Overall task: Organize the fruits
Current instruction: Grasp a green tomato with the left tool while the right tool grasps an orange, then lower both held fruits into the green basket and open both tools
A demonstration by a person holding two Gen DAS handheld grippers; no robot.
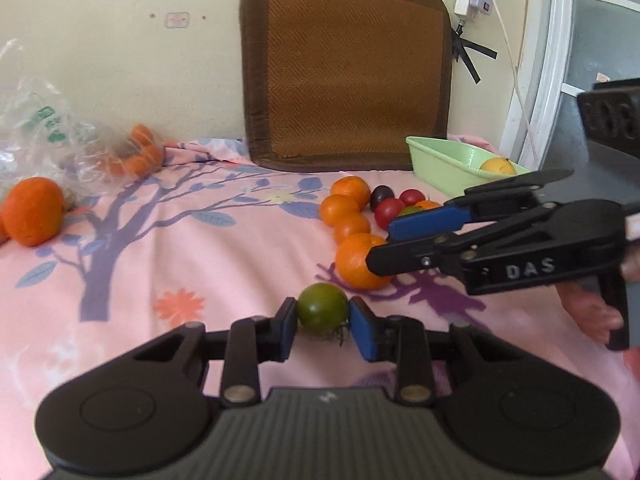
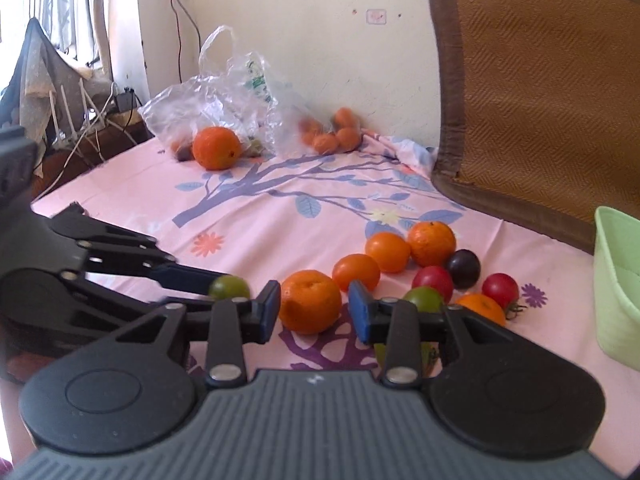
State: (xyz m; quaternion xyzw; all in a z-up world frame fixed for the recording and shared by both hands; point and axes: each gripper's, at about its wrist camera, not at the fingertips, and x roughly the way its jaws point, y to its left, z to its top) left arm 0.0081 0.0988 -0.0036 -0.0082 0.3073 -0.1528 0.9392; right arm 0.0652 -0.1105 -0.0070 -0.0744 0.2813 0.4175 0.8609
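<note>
Left tongs [image 1: 322,314] clamped on green tomato [image 1: 322,308], low over pink sheet [image 1: 160,248]. Right tongs [image 2: 314,310] apart, pads either side of nearest orange [image 2: 310,301], contact unclear. Woven mat [image 1: 352,68] leans on wall at 12 o'clock. Plastic bag [image 1: 48,136] at 10 o'clock. Green tray [image 1: 440,160] at 2 o'clock holds yellow fruit [image 1: 498,166]. Oranges and tomatoes clustered at 1 o'clock.

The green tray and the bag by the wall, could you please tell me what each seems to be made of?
The green tray looks like moulded plastic: uniform pale green, smooth, faintly glossy walls. The bag seems to be thin clear plastic film: crinkled, see-through, with fruit visible inside.
</note>
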